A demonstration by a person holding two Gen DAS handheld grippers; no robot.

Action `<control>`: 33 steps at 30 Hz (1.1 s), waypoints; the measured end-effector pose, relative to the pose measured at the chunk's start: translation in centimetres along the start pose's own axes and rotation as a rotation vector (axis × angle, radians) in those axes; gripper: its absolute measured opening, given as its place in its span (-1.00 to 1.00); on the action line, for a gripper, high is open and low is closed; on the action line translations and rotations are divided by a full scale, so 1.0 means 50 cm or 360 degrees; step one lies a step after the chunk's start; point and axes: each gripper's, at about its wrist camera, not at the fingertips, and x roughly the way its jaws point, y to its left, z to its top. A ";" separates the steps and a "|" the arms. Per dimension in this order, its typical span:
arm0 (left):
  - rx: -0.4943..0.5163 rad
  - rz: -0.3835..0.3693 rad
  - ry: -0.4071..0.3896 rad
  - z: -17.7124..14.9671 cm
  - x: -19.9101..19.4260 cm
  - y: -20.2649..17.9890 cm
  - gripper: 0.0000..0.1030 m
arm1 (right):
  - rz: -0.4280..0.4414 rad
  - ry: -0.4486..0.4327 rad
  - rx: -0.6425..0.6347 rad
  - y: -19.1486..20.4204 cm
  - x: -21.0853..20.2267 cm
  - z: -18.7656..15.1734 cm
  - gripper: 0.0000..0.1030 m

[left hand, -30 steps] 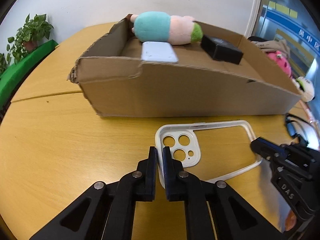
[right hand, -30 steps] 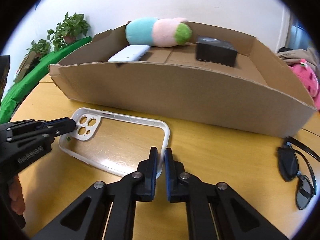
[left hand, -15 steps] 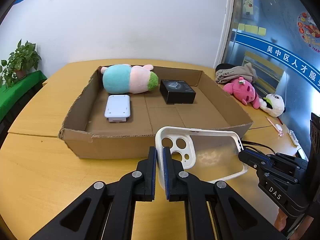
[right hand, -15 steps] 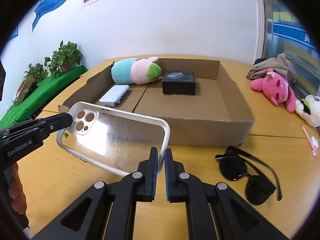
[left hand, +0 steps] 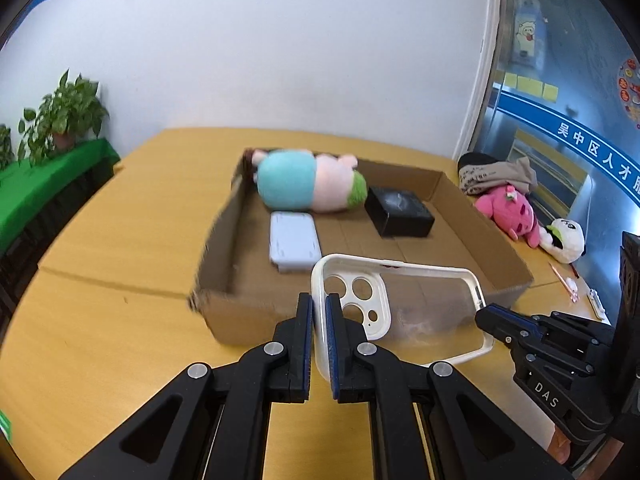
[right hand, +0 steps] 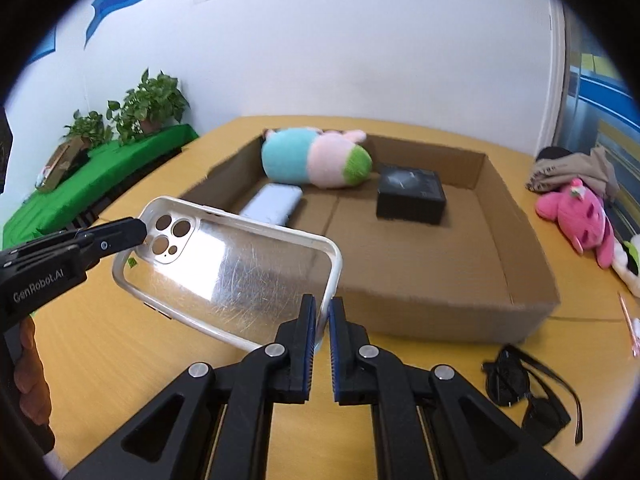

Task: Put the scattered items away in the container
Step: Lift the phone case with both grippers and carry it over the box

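1. A clear phone case with a white rim and camera cut-outs (left hand: pixel 404 300) was held in the air above the yellow wooden table (left hand: pixel 120 340), in front of the near wall of the shallow brown cardboard box (left hand: pixel 248 316).
2. The left gripper (left hand: pixel 319 320) was clamped narrowly on the case's camera-end rim, which stood between its blue-padded fingers (left hand: pixel 307 332).
3. The right gripper (right hand: pixel 323 322) was clamped on the rim at the opposite end, at its corner.
4. Inside the box were seen a teal, pink and green plush toy (right hand: pixel 316 158), a flat pale-blue device (right hand: pixel 272 204) and a small black box (right hand: pixel 410 194).
5. Black sunglasses (right hand: pixel 528 392) lay on the table outside the box, to the right.
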 end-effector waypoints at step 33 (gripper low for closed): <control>0.0076 -0.0018 0.0608 0.211 0.432 -0.082 -0.88 | 0.0078 0.0611 0.0080 -0.244 0.343 0.206 -0.89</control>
